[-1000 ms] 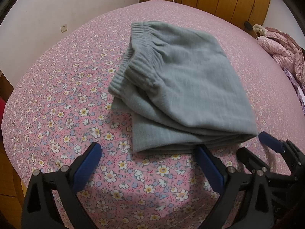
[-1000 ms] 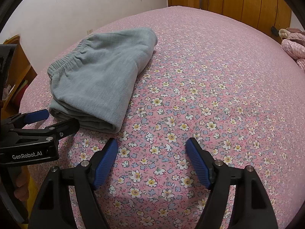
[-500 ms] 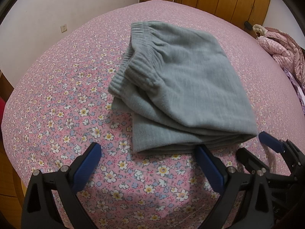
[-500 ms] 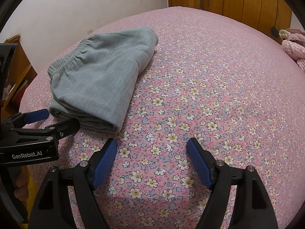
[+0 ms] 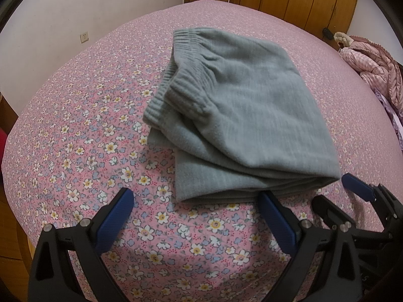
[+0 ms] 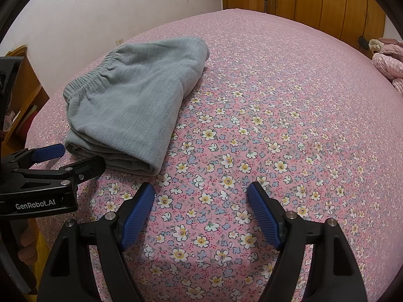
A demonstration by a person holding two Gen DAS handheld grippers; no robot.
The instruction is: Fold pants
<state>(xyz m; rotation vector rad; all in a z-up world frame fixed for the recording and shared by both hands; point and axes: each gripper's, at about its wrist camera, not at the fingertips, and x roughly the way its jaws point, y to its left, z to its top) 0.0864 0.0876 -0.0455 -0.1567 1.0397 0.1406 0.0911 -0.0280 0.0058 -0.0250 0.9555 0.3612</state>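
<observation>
Left wrist view: grey fleece pants with a ribbed elastic waistband [image 5: 236,115] lie folded into a thick rectangle on the pink floral bedsheet [image 5: 83,136], centre of frame, waistband at the far left, folded edge nearest the camera. Left gripper [image 5: 194,216] hangs just short of that near edge, blue pads spread wide, nothing between them. Right gripper [image 5: 352,196] sits at the near right corner of the bundle, also spread wide and empty.

Judgement: fold looks essentially done, several layers stacked. If one more step is wanted, it is squaring up: the lower layer sticks out at the near left, so nudge it under without dragging the top layers, press flat, lift straight off.

Count here: one pair of pants, two grippers, one pink quilted heap [image 5: 370,60] at the far right, one wooden wardrobe wall [image 5: 302,0] at the far end.

Right wrist view: same pants [image 6: 136,103] now at the left, well apart from the right gripper [image 6: 201,209], which is over bare sheet [image 6: 289,115], pads wide, holding nothing. Left gripper [image 6: 75,156] at the near end of the bundle, open; whether it touches the cloth I cannot tell.

Count: one pants, two grippers, one wooden shelf unit [image 6: 25,93] at the far left.
</observation>
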